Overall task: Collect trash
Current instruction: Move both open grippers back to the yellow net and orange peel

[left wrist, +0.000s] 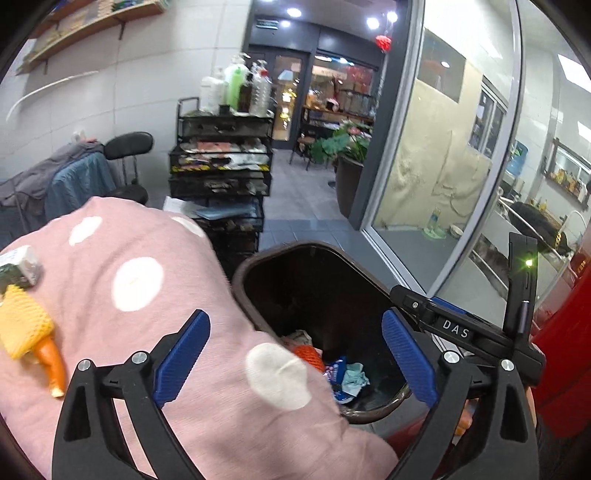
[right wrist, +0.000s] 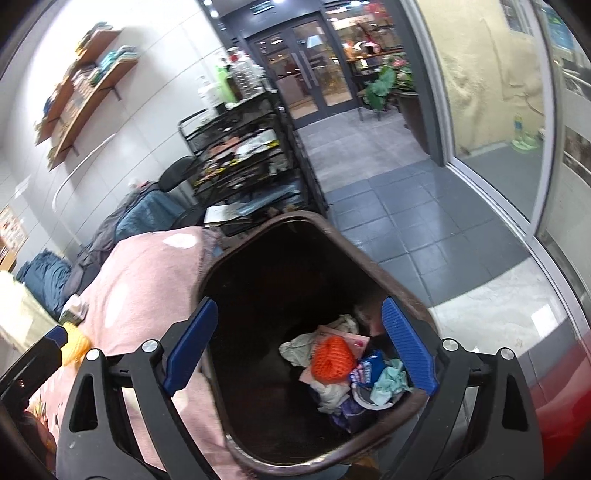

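Both tools spread empty over the brown bin (right wrist: 332, 236) holding crumpled trash (right wrist: 332, 362).

I see a pale tiled wall (right wrist: 155, 122) on the left with wooden shelves (right wrist: 79, 99) stacked with folded cloth. Grey tile floor (right wrist: 406, 206) runs back to dark glass double doors (right wrist: 314, 70), ceiling spotlights (left wrist: 293, 12) above them. Black mesh trolley (left wrist: 221, 166) against the wall, bottles (left wrist: 236, 86) on top, clutter in its tiers. Black chair (left wrist: 127, 147) beside it, draped with blue and grey cloths. Potted plant (left wrist: 347, 147) near the doorway. Big glass panel (left wrist: 465, 155) in a grey frame on the right.
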Available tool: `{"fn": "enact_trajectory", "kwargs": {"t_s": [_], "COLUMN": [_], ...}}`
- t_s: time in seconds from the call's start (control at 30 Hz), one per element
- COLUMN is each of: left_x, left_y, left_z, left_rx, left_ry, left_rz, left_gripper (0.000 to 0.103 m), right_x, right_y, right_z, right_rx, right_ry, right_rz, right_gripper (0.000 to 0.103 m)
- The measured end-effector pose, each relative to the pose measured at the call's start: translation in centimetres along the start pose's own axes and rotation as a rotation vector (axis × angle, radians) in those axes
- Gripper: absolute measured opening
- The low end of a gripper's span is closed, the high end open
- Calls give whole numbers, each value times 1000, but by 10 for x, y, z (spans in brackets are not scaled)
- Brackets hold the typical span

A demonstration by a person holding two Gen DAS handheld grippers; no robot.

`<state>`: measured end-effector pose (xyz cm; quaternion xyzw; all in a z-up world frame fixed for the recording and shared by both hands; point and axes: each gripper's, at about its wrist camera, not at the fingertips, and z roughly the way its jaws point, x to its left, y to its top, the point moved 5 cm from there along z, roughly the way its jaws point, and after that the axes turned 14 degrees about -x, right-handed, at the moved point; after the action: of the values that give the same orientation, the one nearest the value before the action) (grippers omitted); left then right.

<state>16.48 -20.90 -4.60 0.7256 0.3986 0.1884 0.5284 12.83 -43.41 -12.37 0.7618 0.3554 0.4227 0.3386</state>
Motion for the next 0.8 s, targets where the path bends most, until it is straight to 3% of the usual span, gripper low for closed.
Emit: {"fn": "enact_trajectory", "kwargs": {"t_s": [0.43, 0.8], "left_x": [76, 159], "left_y": [-7, -30], "left_z": [-52, -103], "left_rx": [-34, -34], "left_ry": [166, 344], "left_rz": [-97, -158], "left_gripper": [94, 94], "right_x": [97, 211], "right_y": [-7, -42], "right_z": [2, 8], "right_rx": [41, 173], "right_ry": [219, 468], "right_rz": [-134, -286], "right_gripper": [92, 92]}}
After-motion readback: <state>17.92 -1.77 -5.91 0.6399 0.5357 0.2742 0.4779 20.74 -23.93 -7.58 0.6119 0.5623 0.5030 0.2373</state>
